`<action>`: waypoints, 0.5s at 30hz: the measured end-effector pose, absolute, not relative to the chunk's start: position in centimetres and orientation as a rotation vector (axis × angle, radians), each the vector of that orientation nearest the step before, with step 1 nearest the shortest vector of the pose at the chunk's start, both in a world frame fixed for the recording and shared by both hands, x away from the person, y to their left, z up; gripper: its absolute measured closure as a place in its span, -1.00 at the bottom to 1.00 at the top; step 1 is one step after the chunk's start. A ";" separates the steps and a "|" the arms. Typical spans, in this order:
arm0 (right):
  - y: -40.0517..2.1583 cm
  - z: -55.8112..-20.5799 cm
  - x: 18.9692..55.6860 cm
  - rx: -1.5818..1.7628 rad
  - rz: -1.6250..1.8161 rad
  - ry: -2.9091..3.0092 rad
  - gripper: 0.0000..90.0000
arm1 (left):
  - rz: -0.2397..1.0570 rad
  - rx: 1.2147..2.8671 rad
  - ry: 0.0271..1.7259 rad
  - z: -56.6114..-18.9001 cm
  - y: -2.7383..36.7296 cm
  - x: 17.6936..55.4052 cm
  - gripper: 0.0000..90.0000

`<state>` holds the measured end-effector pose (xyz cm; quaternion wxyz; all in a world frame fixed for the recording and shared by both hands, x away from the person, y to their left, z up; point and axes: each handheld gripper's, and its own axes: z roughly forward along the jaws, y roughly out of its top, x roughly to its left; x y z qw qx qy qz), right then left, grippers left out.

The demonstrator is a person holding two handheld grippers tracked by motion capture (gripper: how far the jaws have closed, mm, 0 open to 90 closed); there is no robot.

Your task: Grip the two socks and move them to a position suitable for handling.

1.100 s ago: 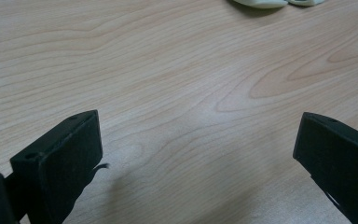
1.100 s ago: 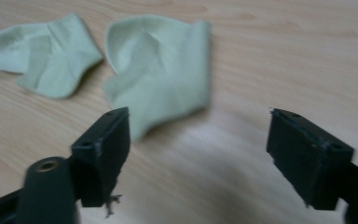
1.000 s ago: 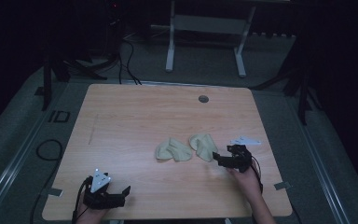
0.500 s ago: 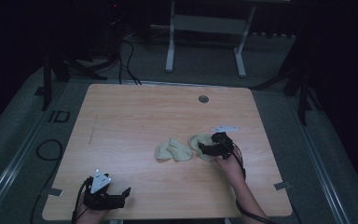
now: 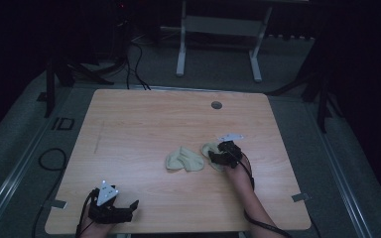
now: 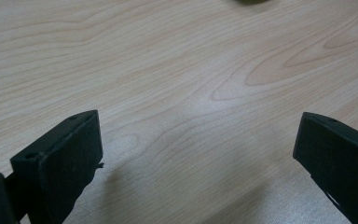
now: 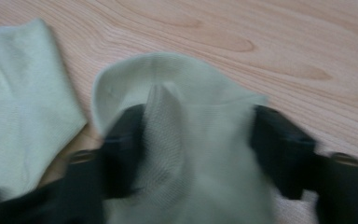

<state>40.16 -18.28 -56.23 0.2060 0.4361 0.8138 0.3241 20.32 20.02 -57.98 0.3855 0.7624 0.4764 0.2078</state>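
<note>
From the high view I see two pale socks on the table. My right gripper sits on the right sock, at about four o'clock from the table's middle. The left sock lies flat just beside it, toward nine o'clock, and I cannot tell whether the two touch.

In the right gripper view the right sock is bunched up between my jaws, which have just been closing. They stand about half shut, with the cloth filling the gap and both pads against it (the frame is blurred, so I can't judge how firm the pinch is). The sock's rounded edge rises past the jaw tips toward twelve o'clock. The left sock lies flat at nine o'clock in that view.

My left gripper rests near the table's front edge, at about seven o'clock from the middle, well apart from both socks. In the left gripper view its jaws stand wide apart over bare wood, with nothing between them.
</note>
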 end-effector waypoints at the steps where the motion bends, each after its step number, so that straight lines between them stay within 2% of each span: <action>1: -18.2 -56.2 40.1 1.211 0.901 2.269 0.23 | 0.531 1.942 1.213 -58.0 20.0 20.3 -0.97; 4: -18.0 -56.1 39.9 1.195 0.886 2.271 0.59 | 0.531 1.942 1.212 -58.0 20.0 20.3 -0.97; 5: -17.9 -56.1 39.8 1.182 0.878 2.272 0.63 | 0.527 1.943 1.211 -58.0 20.0 20.3 -0.97; 9: -17.7 -55.6 39.7 1.161 0.837 2.273 0.74 | 0.528 1.945 1.215 -58.0 20.0 20.3 -0.97; 15: -18.0 -53.8 38.6 1.159 0.853 2.284 0.74 | 0.531 1.946 1.209 -57.9 19.9 20.3 -0.97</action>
